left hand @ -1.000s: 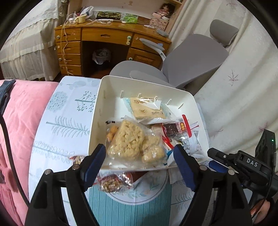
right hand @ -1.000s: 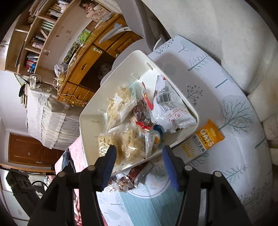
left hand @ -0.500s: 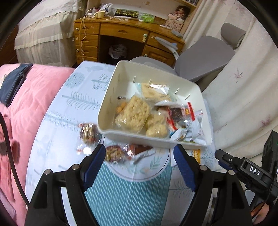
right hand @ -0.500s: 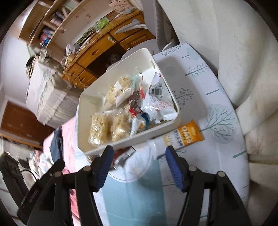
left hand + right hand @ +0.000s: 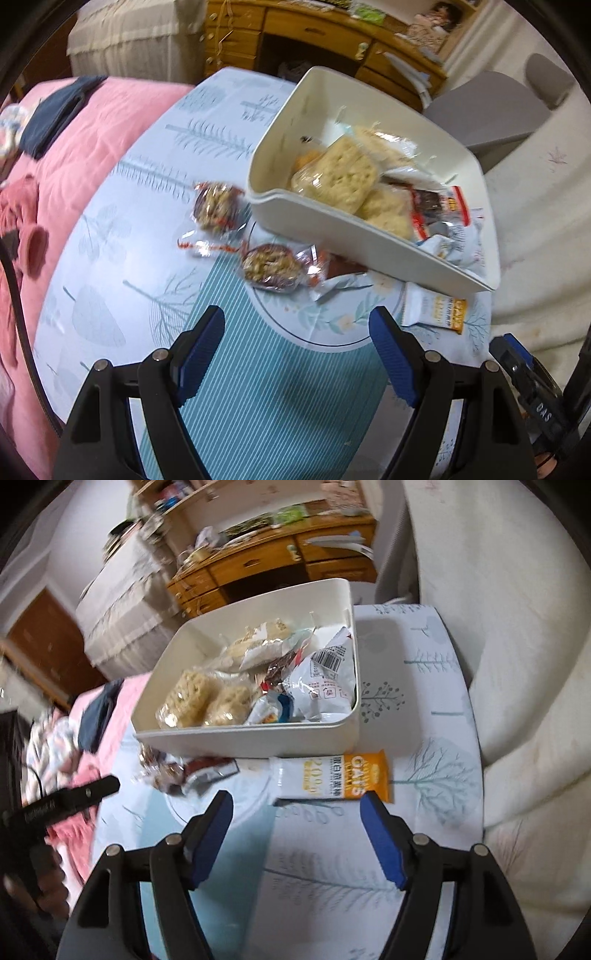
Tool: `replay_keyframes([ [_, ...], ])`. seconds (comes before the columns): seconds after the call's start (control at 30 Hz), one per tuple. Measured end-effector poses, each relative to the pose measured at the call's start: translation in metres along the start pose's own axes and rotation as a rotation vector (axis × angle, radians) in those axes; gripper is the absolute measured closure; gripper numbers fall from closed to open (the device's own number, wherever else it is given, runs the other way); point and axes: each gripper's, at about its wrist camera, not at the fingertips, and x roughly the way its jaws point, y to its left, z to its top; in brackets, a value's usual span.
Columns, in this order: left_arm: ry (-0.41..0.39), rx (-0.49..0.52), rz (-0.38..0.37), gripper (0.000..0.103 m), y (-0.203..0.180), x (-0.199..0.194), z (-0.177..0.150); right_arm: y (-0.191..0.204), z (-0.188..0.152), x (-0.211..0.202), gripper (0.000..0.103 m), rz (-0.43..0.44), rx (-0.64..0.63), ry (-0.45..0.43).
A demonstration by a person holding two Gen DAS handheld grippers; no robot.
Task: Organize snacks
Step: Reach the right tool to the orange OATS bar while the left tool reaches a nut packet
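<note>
Left gripper (image 5: 297, 334): hovering over the teal-striped part of the cloth, jaws spread wide, nothing between them.
Right gripper (image 5: 297, 818): jaws opening right now, empty, blue pads on either side of bare cloth just short of the oats packet.
White bin (image 5: 332, 229): sits on the table (image 5: 122, 236) at its far side, loaded with wrapped snacks.
Inside the bin: two pale puffed-rice cakes (image 5: 192, 699) in clear wrap at the near left, a white pouch with a barcode (image 5: 325, 681) on the right, red-and-silver wrappers in the middle.
Oats packet (image 5: 332, 775): white and orange, flat on the table, tucked against the bin's near wall; in the left view only its end (image 5: 436, 308) peeks out below the bin's corner.
Nut clusters: two round ones in clear wrap, loose on the cloth outside the bin; one (image 5: 218, 208) just beside the bin's left corner, the other (image 5: 271, 266) nearer the left jaws.
Brown wrapper (image 5: 336, 267): lies against the second cluster, partly under the bin's near edge.
Tablecloth: pale blue with tree prints.
Surroundings: pink bedding (image 5: 74, 147) to the left of the table, a wooden desk (image 5: 280, 559) beyond, a grey chair (image 5: 491, 110) behind the bin.
Picture quality: both views slightly smeared with motion blur.
</note>
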Motion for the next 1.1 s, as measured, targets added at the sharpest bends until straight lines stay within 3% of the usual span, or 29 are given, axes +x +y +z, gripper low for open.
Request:
replay_keyframes([
  [0.37,0.046,-0.092,0.033,0.024,0.013,0.045,0.016,-0.016,0.003,0.031,0.023,-0.062,-0.313,-0.006],
  [0.7,0.075,-0.196,-0.007,0.024,0.025,0.079,0.027,-0.015,-0.005,0.068,0.023,-0.076,-0.615,0.011],
  [1.1,0.088,-0.229,-0.003,0.024,0.022,0.102,0.043,-0.017,-0.009,0.099,0.021,-0.062,-0.688,0.063],
])
